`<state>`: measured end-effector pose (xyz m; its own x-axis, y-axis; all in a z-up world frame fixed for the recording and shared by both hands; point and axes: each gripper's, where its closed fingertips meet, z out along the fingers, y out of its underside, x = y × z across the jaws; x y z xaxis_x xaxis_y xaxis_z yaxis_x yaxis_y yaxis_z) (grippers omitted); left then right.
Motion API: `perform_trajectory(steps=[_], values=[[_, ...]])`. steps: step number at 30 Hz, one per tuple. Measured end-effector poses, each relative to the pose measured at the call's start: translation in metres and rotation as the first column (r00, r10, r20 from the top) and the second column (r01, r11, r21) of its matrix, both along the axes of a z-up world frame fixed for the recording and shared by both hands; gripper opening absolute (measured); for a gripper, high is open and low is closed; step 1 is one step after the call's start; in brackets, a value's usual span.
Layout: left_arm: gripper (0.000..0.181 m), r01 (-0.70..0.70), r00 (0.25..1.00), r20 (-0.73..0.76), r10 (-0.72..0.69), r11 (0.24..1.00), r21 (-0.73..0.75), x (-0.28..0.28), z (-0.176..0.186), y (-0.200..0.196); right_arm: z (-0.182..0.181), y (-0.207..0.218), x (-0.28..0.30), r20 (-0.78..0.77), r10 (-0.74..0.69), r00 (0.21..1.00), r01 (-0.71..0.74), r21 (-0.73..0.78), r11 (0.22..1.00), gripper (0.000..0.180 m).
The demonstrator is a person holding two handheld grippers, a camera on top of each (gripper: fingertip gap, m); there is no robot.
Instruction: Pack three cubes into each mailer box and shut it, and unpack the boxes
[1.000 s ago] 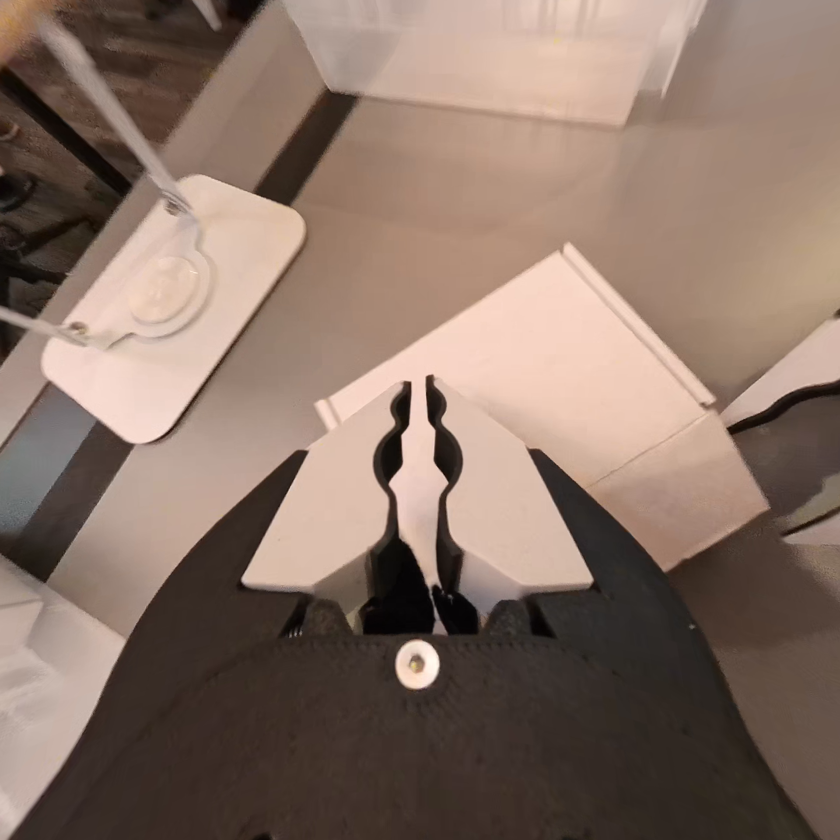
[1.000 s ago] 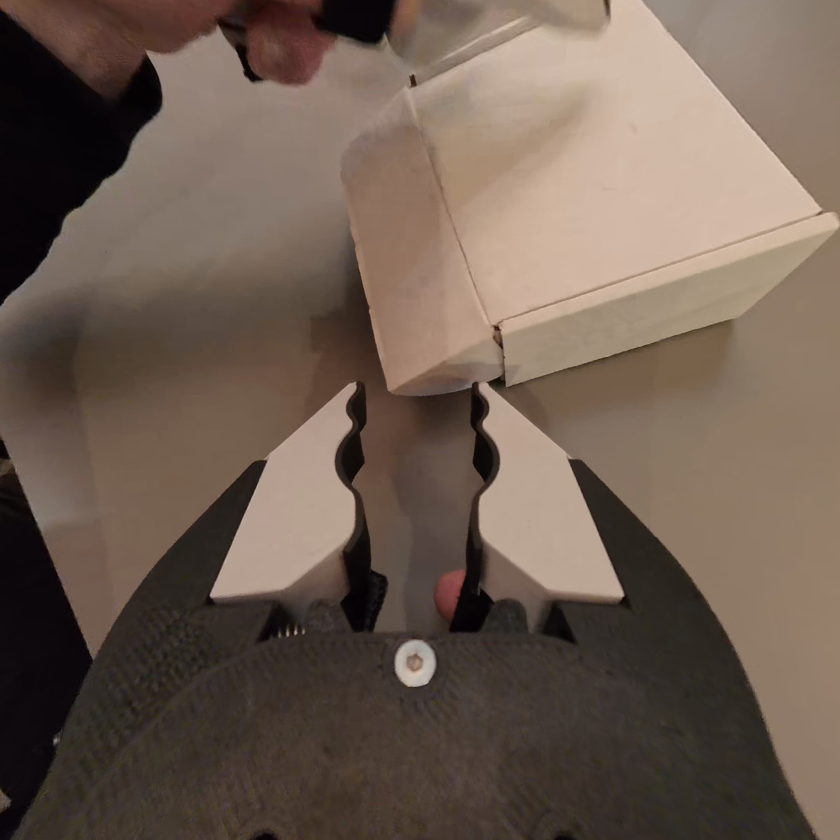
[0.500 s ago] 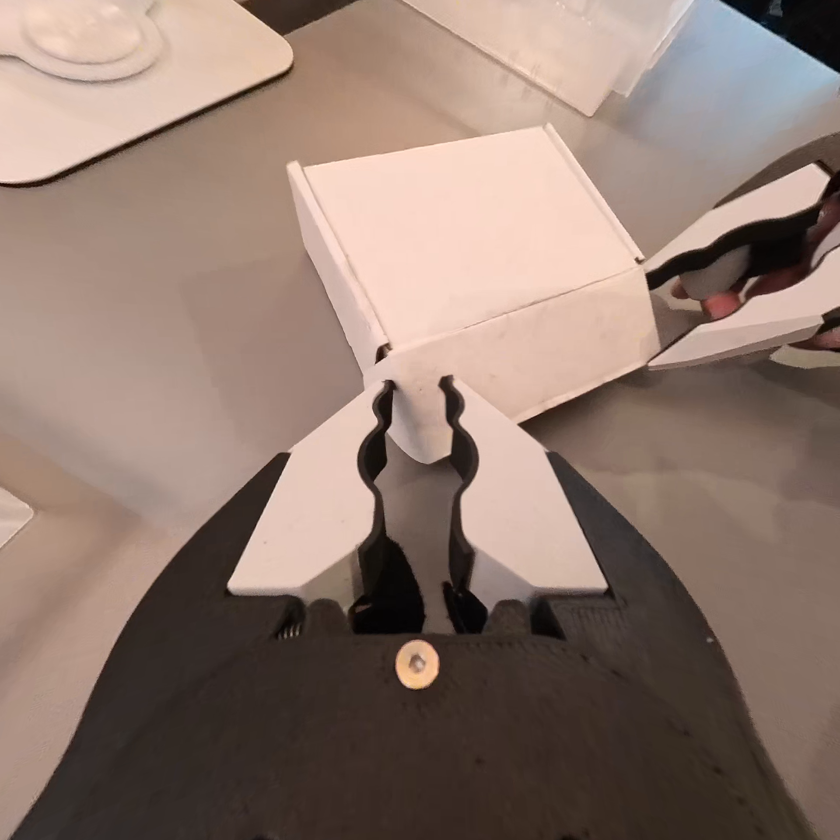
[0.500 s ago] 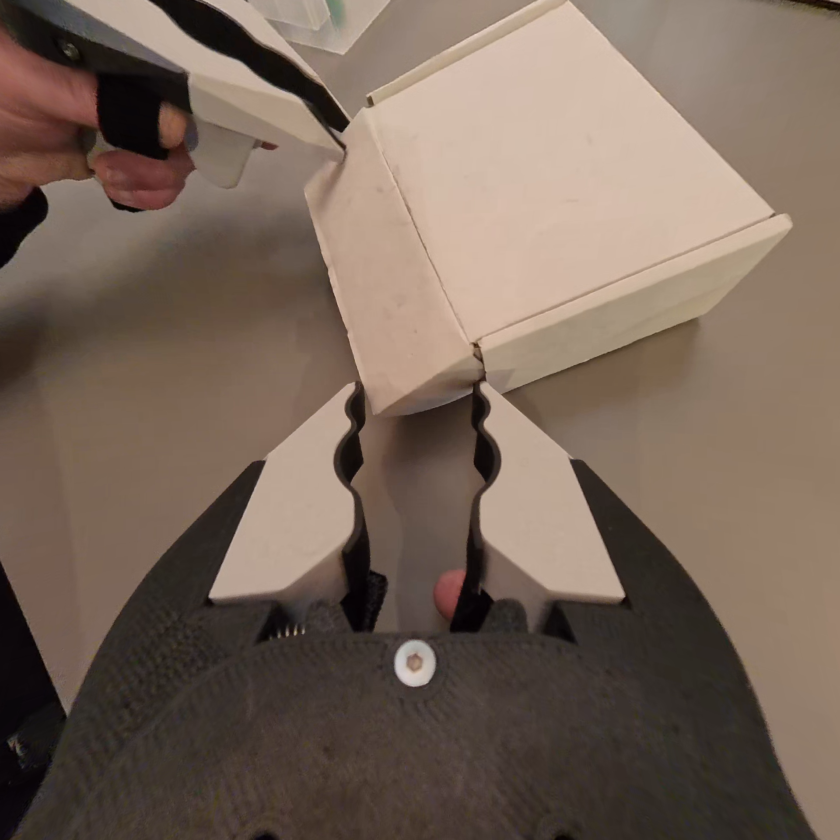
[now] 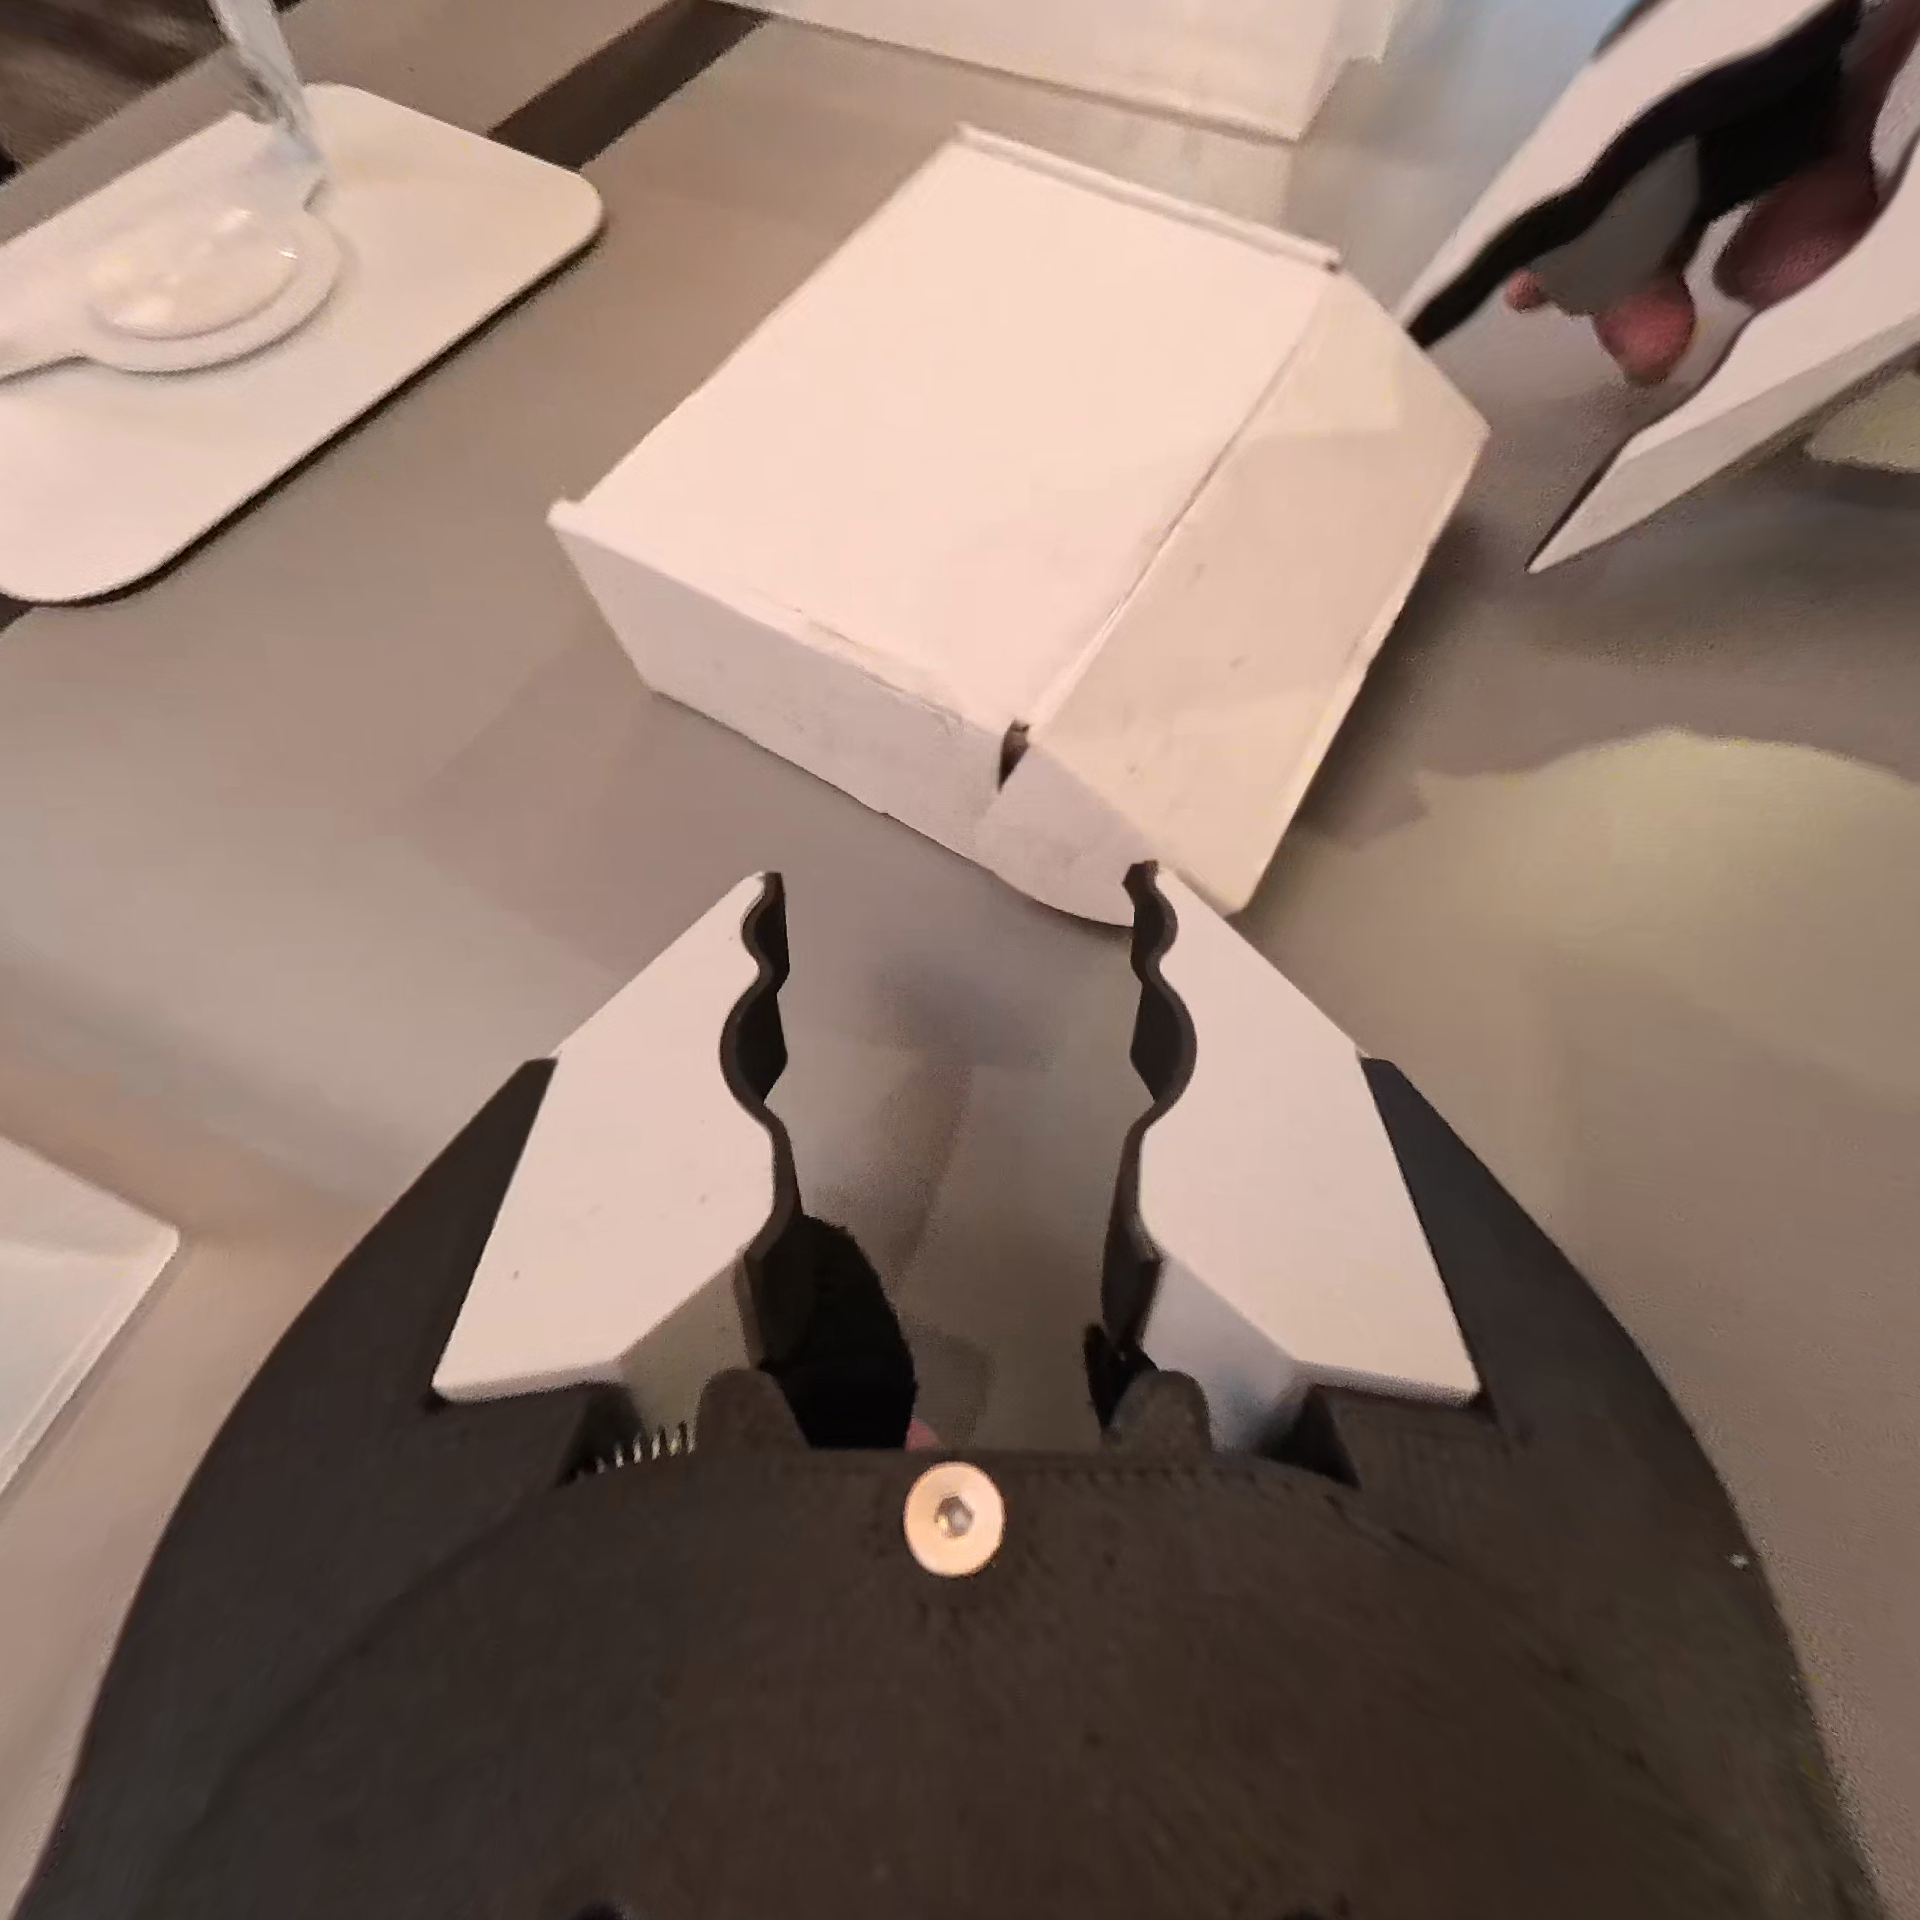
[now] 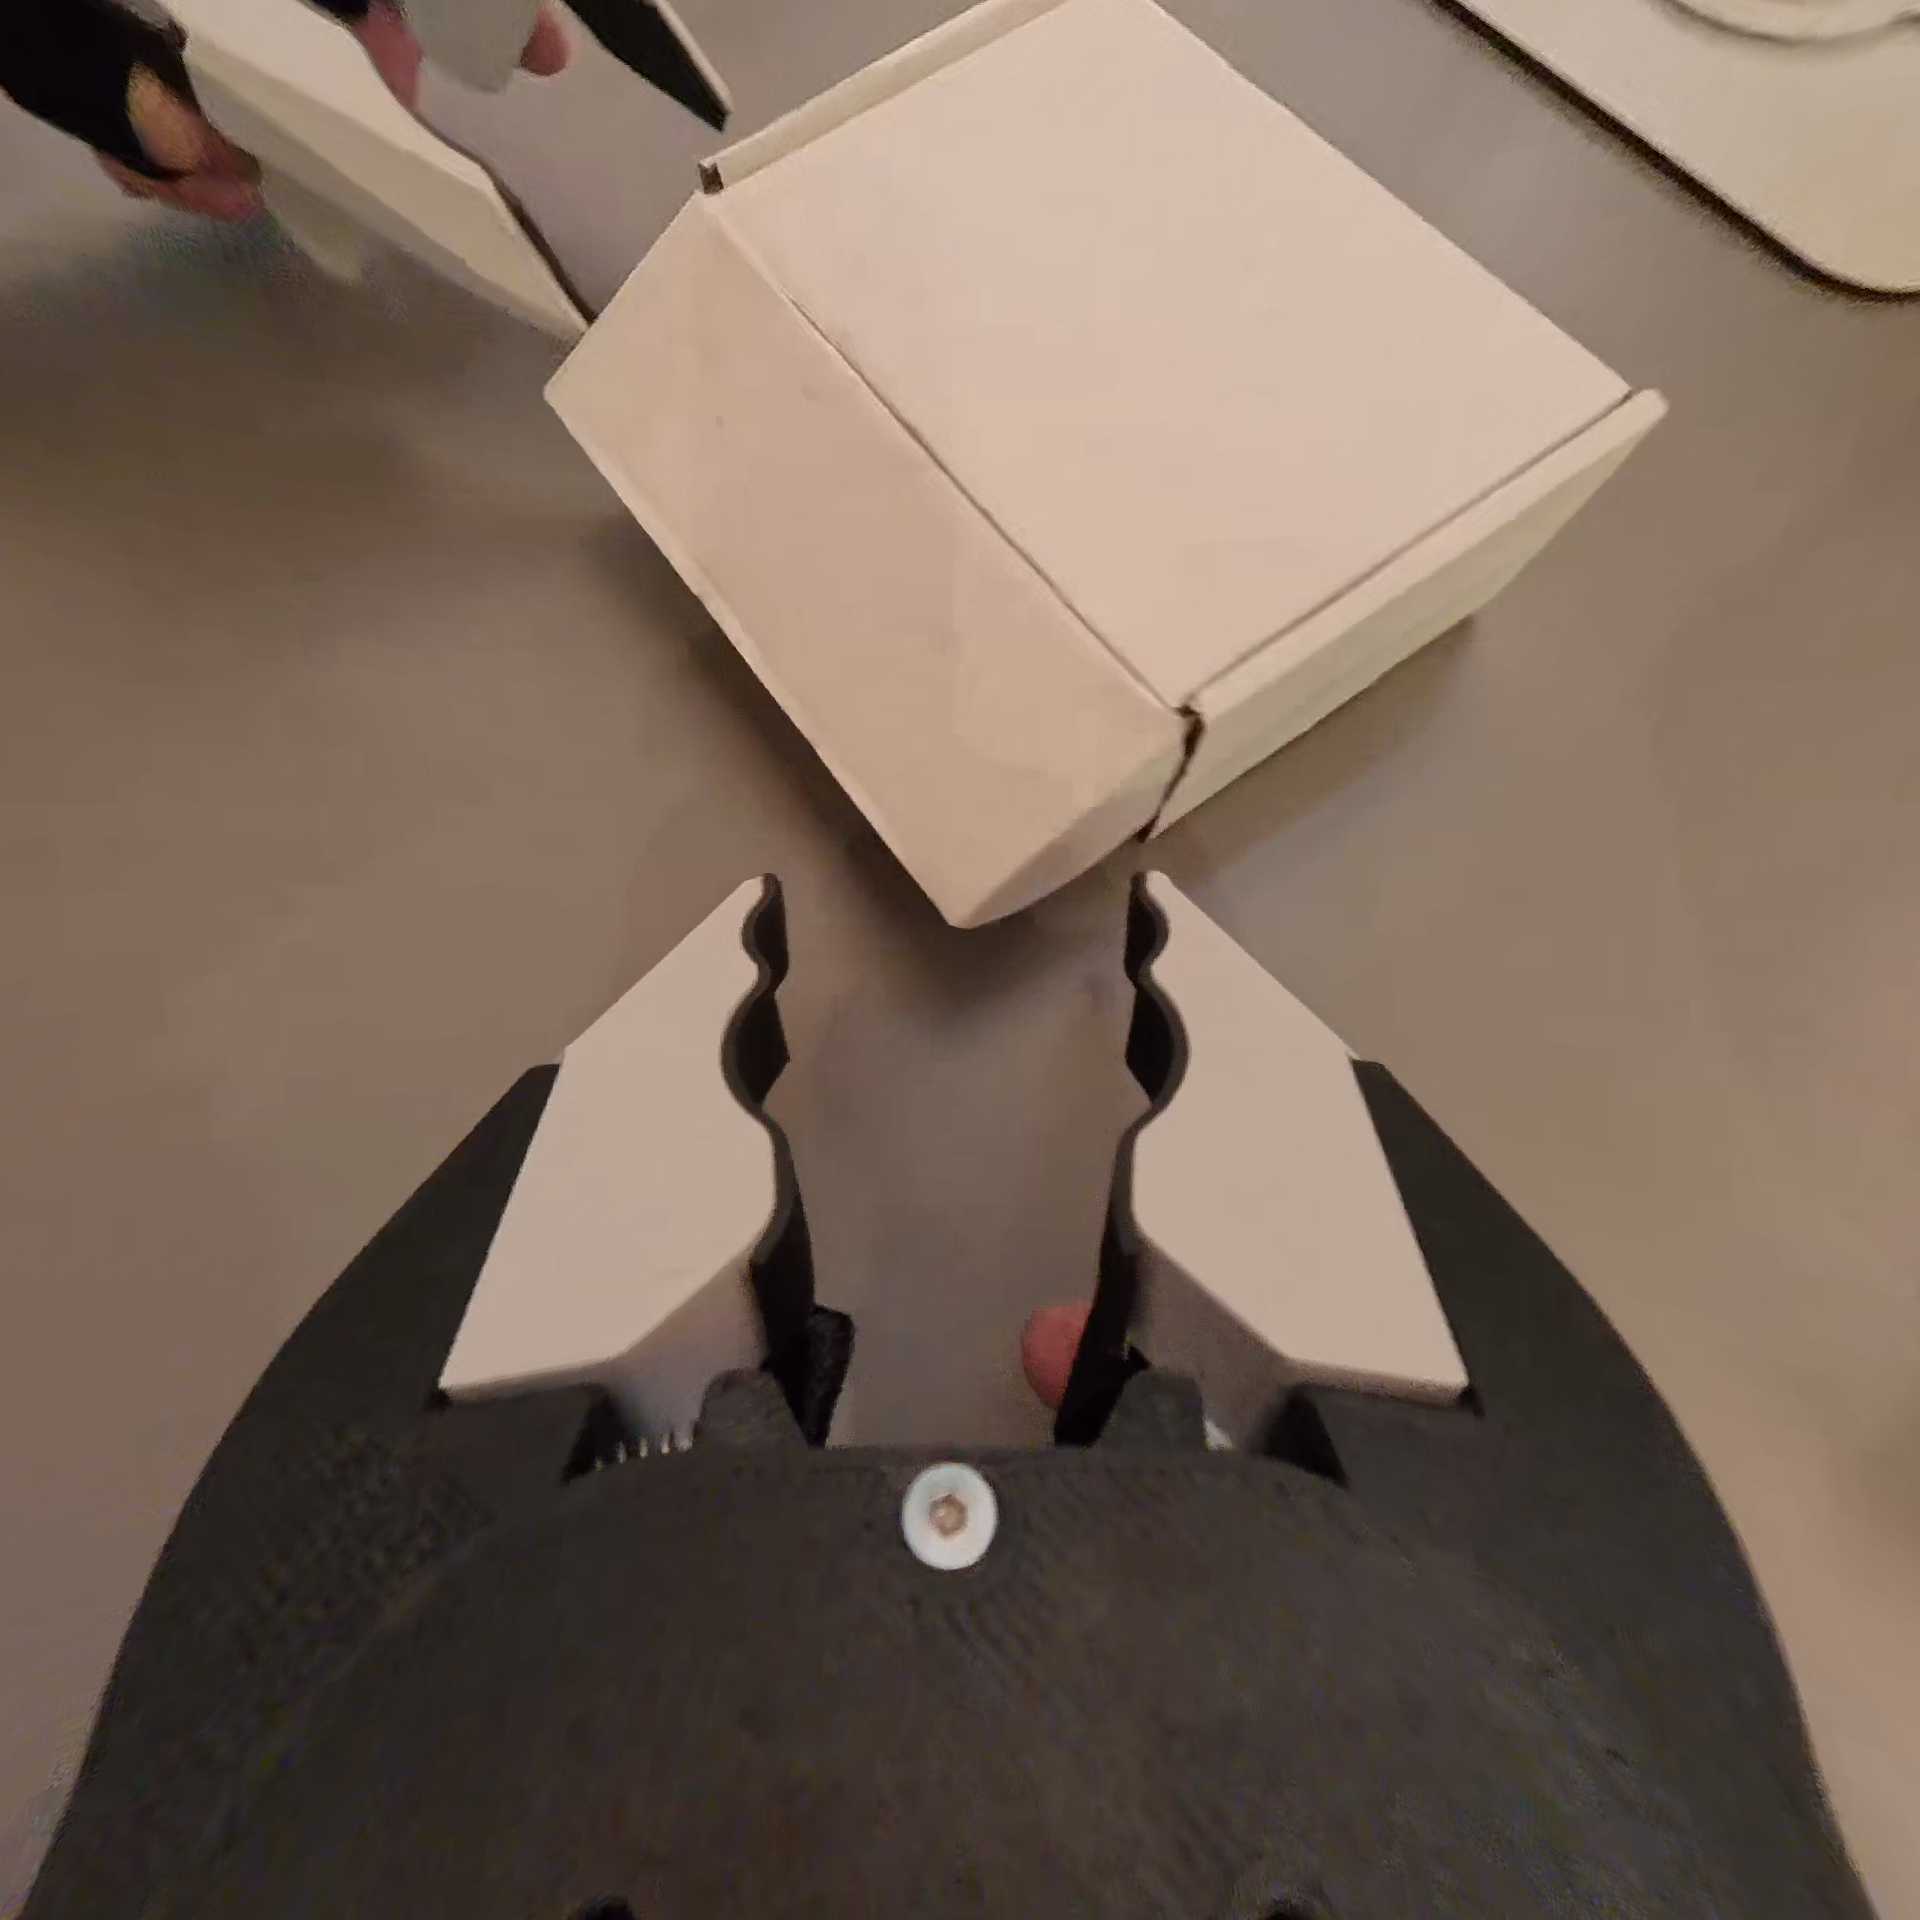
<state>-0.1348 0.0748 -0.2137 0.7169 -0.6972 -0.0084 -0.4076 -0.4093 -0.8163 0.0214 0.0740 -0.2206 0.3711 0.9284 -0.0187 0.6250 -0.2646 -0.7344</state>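
A grey table [image 5: 312, 831] carries a closed white box [image 5: 997, 436] at its middle, and a white pad [image 5: 208, 343] lies well apart beyond the box's far left side. The left gripper [image 5: 951, 894] hangs with jaws wide and empty just before the box's near corner, its right fingertip [image 5: 1143, 883] almost at the front flap's edge. The right gripper [image 6: 951, 894], equally wide and empty, sits just short of the flap's other corner.
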Motion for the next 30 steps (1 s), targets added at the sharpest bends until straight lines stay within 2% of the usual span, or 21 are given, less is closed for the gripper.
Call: perform_trajectory(steps=[2,4,7,9,10,13,17,20,26,30], values=[[0.066,0.059,0.998,-0.028,-0.060,0.998,-0.034,0.009,-0.009,-0.001,-0.003,0.002,-0.001,0.013,0.042,0.999,-0.042,-0.011,0.999,0.070],[0.063,0.062,0.997,-0.043,-0.063,0.998,-0.028,0.011,-0.009,-0.002,0.000,0.007,0.004,0.011,0.056,0.998,-0.055,-0.027,0.998,0.071],[0.047,0.045,0.999,0.003,-0.045,0.999,-0.005,0.011,-0.002,-0.006,0.010,0.013,0.013,0.002,0.075,0.997,-0.074,-0.040,0.996,0.066],[0.051,0.034,0.999,-0.017,-0.033,0.999,0.002,0.009,-0.003,-0.007,0.016,0.027,0.017,0.029,0.064,0.998,-0.064,0.005,0.998,0.066],[0.047,0.027,0.999,-0.022,-0.027,0.999,0.016,0.009,-0.002,-0.006,0.018,0.034,0.016,0.027,0.058,0.998,-0.059,0.013,0.998,0.067],[0.044,0.006,0.999,-0.054,-0.003,0.999,0.043,0.007,-0.005,0.005,0.017,0.051,0.006,-0.009,0.087,0.996,-0.087,-0.021,0.996,0.068],[0.045,0.035,0.997,-0.071,-0.033,0.999,0.029,0.013,-0.012,0.007,0.015,0.047,-0.005,-0.046,0.156,0.987,-0.160,-0.106,0.981,0.061],[0.047,0.059,0.995,-0.083,-0.055,0.997,0.042,0.018,-0.011,0.009,0.012,0.050,-0.006,-0.017,0.160,0.987,-0.161,-0.048,0.986,0.057],[0.064,0.106,0.992,-0.072,-0.105,0.994,0.012,0.029,-0.014,0.004,0.011,0.054,-0.011,-0.032,0.153,0.988,-0.155,-0.057,0.986,0.063],[0.066,0.114,0.992,-0.058,-0.113,0.993,0.010,0.029,-0.013,0.003,0.011,0.054,-0.011,-0.030,0.167,0.985,-0.169,-0.064,0.984,0.061]])
